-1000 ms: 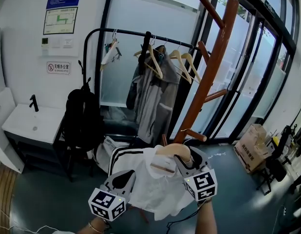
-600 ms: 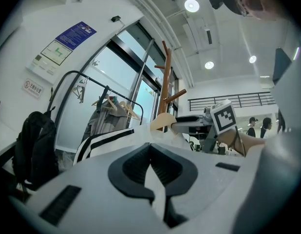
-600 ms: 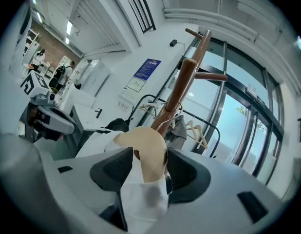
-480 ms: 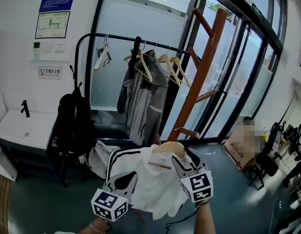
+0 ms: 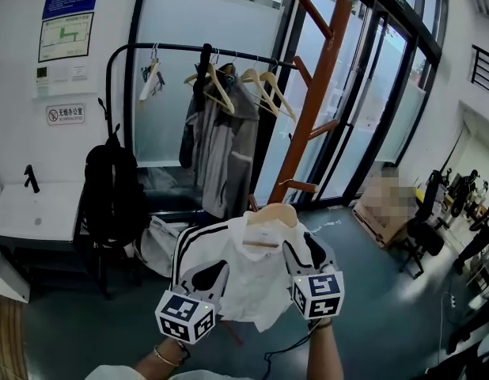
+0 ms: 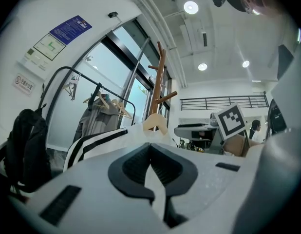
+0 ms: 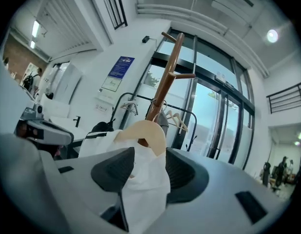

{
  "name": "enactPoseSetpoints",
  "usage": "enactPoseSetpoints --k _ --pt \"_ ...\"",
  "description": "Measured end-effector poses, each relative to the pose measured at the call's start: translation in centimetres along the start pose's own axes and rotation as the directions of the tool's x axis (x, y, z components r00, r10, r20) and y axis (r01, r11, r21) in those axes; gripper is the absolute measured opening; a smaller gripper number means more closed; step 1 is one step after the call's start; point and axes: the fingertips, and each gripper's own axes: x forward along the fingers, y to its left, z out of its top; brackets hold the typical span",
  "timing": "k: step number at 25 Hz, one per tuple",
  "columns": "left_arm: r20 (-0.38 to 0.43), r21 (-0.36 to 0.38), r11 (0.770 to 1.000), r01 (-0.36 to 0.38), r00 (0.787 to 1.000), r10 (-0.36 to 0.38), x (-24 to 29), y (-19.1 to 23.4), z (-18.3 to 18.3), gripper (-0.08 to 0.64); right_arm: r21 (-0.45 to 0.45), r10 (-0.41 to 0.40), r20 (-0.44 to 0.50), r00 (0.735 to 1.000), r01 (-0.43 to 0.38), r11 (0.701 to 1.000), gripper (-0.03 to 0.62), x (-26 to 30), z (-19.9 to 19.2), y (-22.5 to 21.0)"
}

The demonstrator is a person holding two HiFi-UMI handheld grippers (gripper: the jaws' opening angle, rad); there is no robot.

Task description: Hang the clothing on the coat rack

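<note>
Tall glass doors (image 5: 371, 109) fill the far wall. Ahead of them leans the brown wooden coat rack (image 5: 314, 105), and to its left a black garment rail (image 5: 173, 48) carries a grey coat (image 5: 221, 153) and spare hangers. A black backpack (image 5: 110, 200) stands lower left. The white garment (image 5: 248, 283) with black stripes hangs in the air on a wooden hanger (image 5: 272, 214), just short of the rack's lowest peg (image 5: 301, 186), which juts out behind it. Both grippers point about level toward the rack, marker cubes facing back. The right gripper (image 5: 304, 248) stands wide, having just closed a little, its pads on bunched collar cloth under the hanger. The left gripper (image 6: 151, 167) pinches a thin fold of the garment.
</note>
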Motion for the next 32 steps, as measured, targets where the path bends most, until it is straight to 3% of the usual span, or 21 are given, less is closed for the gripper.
enactPoseSetpoints --k 6,15,24,32 --pt "-0.003 -0.019 0.999 0.038 0.999 -0.038 0.0 -1.2 -0.1 0.008 0.168 -0.08 -0.033 0.996 0.084 0.982 0.189 -2.9 -2.2 0.6" --pt "-0.029 -0.036 0.998 0.053 0.998 -0.054 -0.1 -2.0 -1.2 0.008 0.283 -0.099 -0.112 0.989 0.127 0.951 0.141 -4.3 -5.8 3.1" --pt "-0.052 -0.034 0.999 -0.019 0.998 0.017 -2.5 -1.4 -2.5 0.008 0.36 -0.144 -0.126 0.982 0.18 0.915 0.032 -6.0 -8.2 5.2" --pt "-0.112 -0.068 0.994 -0.089 0.99 0.081 -4.4 -2.6 -4.9 0.008 0.417 -0.111 -0.189 0.976 0.182 0.89 0.026 -8.8 -11.9 5.9"
